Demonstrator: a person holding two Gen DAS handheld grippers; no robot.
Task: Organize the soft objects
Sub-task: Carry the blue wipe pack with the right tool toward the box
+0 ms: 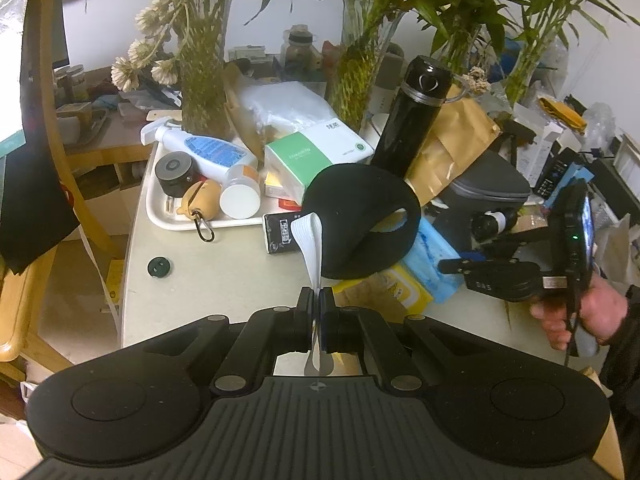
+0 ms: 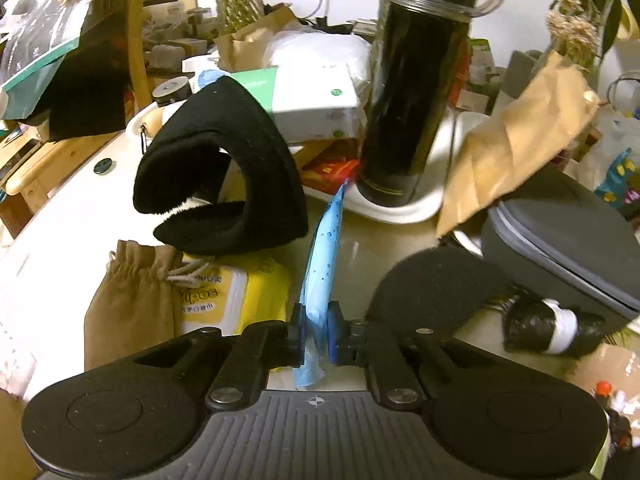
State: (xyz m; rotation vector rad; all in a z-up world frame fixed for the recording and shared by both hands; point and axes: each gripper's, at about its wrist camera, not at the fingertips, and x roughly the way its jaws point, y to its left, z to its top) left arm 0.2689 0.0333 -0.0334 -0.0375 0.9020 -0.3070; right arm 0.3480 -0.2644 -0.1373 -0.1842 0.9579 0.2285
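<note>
My left gripper [image 1: 317, 304] has its 2 fingers pressed together on a flat white elastic strap [image 1: 310, 246], and from that strap hangs a black fleece eye mask [image 1: 362, 220], soft, curved and folded over itself at 12 o'clock from my fingertips. In the right wrist view the same eye mask [image 2: 236, 168] shows its fuzzy inner lining and a strip of white edge, which the left view hides.

My right gripper [image 2: 316, 322] pinches a thin blue plastic packet [image 2: 322, 268], glossy and speckled, held edge-on so its face cannot be read. In the left view a blue packet [image 1: 430, 264] lies past the mask at 2 o'clock, partly covered; I cannot tell whether it is the same one.

Under the mask lie a yellow tissue pack [image 2: 240, 292] and a tan drawstring cloth pouch [image 2: 132, 292], coarse-woven; the pouch shows only in the right view. A tall glossy black flask [image 1: 410, 120] stands at 1 o'clock, beside a crumpled brown paper bag [image 1: 452, 144]. A grey zip case [image 2: 568, 240] sits at 3 o'clock, cut off by the frame edge. A white tray [image 1: 160, 210] of bottles lies at 10 o'clock.
</note>
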